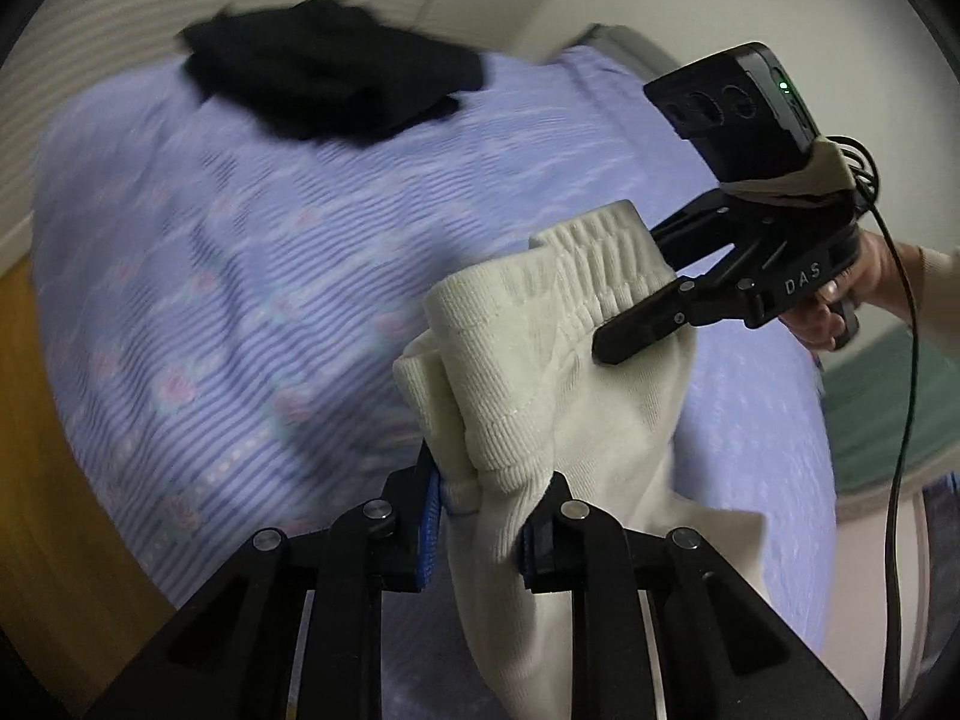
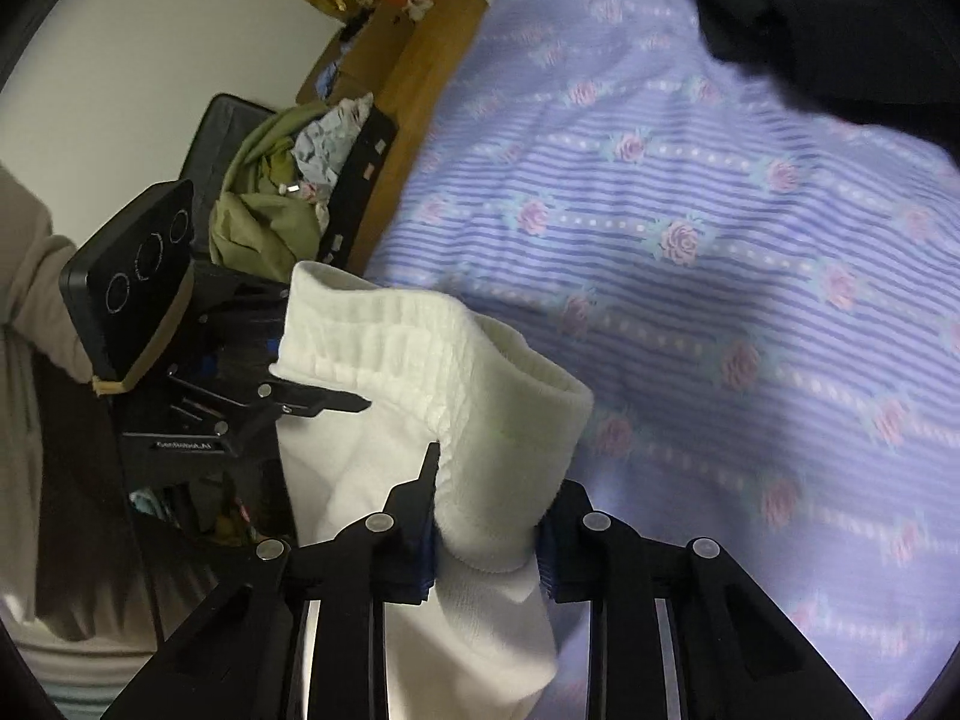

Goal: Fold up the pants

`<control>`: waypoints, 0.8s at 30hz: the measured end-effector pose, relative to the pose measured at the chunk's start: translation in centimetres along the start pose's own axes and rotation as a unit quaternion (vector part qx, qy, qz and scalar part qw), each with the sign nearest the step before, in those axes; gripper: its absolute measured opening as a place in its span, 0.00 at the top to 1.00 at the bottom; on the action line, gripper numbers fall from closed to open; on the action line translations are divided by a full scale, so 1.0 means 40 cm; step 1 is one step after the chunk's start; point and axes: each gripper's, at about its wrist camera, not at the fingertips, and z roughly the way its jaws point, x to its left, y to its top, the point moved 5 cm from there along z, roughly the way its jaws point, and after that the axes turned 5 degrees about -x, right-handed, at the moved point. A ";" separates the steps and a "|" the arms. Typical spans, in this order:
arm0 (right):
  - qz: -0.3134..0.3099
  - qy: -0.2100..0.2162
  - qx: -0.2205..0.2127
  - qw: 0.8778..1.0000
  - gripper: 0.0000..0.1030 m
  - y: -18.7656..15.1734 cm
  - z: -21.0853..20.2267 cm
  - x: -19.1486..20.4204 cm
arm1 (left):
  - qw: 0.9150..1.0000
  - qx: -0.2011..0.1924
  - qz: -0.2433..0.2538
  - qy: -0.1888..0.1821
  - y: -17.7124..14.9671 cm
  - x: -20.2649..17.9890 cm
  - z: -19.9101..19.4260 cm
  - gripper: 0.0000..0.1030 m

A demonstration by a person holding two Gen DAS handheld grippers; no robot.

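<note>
Cream knit pants [image 1: 540, 372] hang in the air over the striped bed [image 1: 252, 276], pinched at the waistband by both claws, each closed tight on a bunch of cloth. The left claw [image 1: 480, 516] and right claw [image 2: 486, 534] sit close together, so the waistband sags between them and the legs trail down toward the person. Laying it flat calls for spreading them apart along the waistband, I'd say.

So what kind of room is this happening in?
Most likely a bedroom: a bed with a lilac rose-patterned bedspread, an open suitcase stuffed with clothes beside it, and white pants being folded above.
</note>
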 end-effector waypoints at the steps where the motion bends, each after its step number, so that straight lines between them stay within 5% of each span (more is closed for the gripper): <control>1: 0.001 -0.004 -0.005 1.000 0.74 -0.017 -0.026 0.013 | 1.000 -0.003 0.014 -0.008 0.004 -0.026 -0.011 0.80; 7: 0.017 -0.029 -0.035 0.999 0.74 -0.187 -0.188 0.098 | 0.992 -0.017 0.101 -0.070 -0.005 -0.237 -0.085 0.80; 14: 0.041 -0.067 -0.058 0.995 0.75 -0.475 -0.326 0.245 | 0.973 0.014 0.177 -0.150 -0.135 -0.511 -0.179 0.80; 20: 0.054 -0.109 -0.063 0.991 0.75 -0.749 -0.351 0.368 | 0.937 0.027 0.283 -0.204 -0.342 -0.753 -0.203 0.78; 24: 0.071 -0.140 -0.055 0.986 0.75 -0.936 -0.292 0.398 | 0.921 0.042 0.331 -0.203 -0.504 -0.841 -0.137 0.77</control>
